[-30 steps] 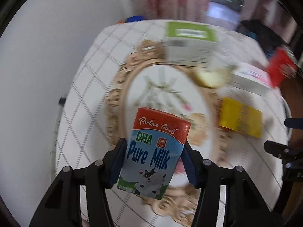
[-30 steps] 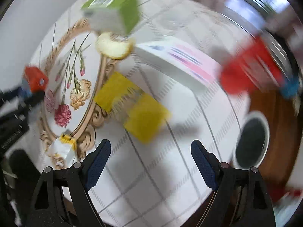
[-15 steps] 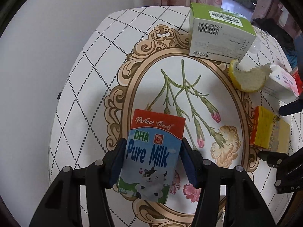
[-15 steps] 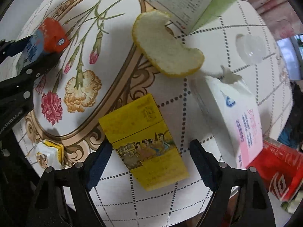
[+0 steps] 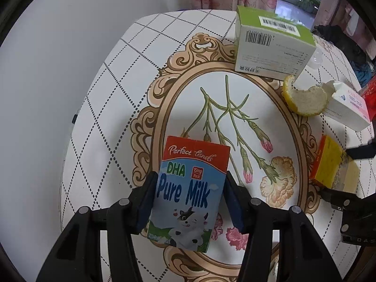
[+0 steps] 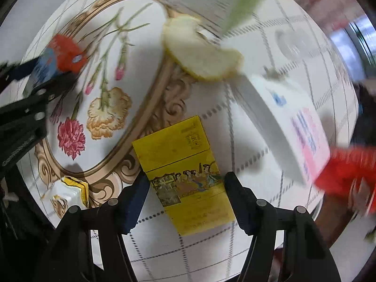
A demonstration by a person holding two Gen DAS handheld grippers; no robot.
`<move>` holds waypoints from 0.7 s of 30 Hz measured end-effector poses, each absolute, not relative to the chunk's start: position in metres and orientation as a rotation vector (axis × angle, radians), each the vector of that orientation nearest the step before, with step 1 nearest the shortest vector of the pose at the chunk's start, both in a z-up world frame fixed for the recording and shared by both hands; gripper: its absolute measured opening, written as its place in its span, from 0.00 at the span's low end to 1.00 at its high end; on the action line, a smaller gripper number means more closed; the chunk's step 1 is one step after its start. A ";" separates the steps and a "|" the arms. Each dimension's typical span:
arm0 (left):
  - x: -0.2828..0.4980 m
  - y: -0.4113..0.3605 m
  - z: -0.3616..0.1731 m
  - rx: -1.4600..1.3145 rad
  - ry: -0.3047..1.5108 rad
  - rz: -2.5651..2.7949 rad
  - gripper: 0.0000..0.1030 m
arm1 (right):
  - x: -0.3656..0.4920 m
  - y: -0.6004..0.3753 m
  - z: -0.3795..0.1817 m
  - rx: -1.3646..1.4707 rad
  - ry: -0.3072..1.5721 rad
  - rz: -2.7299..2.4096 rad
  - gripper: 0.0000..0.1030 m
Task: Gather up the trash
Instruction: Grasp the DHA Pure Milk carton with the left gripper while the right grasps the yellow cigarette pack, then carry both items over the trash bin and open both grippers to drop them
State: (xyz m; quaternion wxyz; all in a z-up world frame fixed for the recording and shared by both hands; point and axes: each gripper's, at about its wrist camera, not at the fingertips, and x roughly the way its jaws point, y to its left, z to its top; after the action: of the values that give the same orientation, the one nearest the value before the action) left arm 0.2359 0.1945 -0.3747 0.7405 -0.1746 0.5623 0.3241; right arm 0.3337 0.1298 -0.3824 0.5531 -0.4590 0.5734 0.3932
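Note:
A "Pure Milk" carton (image 5: 190, 195) with a red top is held upright above the table, my left gripper (image 5: 189, 188) shut on its sides. The right wrist view shows the same carton (image 6: 58, 58) at far left. A flat yellow box (image 6: 185, 171) lies on the tablecloth, and my right gripper (image 6: 186, 185) has both pads against its long sides. In the left wrist view that yellow box (image 5: 329, 169) sits at the right, between the right gripper's black fingers (image 5: 359, 151).
A round table (image 5: 105, 122) has a floral cloth. On it lie a green-and-white box (image 5: 270, 49), a citrus peel (image 5: 305, 101), a white-and-pink carton (image 5: 347, 108) and a red can (image 6: 347, 169). A crumpled yellow-white wrapper (image 6: 68, 192) sits at the near edge. Curtains hang behind.
My right gripper came down over the yellow box and its fingers narrowed onto its sides. My left gripper kept hold of the milk carton and drew back a little.

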 end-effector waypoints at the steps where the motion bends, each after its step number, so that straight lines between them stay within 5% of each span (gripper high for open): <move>1: 0.235 0.196 -0.372 -0.380 1.229 0.710 0.50 | 0.335 0.122 -0.382 -1.055 1.353 0.919 0.65; 21: 0.262 0.059 -0.239 -0.216 0.982 0.553 0.50 | 0.356 -0.132 -0.236 -0.241 0.957 0.387 0.65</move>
State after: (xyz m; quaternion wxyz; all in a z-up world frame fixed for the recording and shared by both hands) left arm 0.2625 0.0592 -0.2392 0.8398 -0.1023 0.4647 0.2613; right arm 0.3557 -0.1323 -0.2356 0.8628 -0.1148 0.4565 0.1847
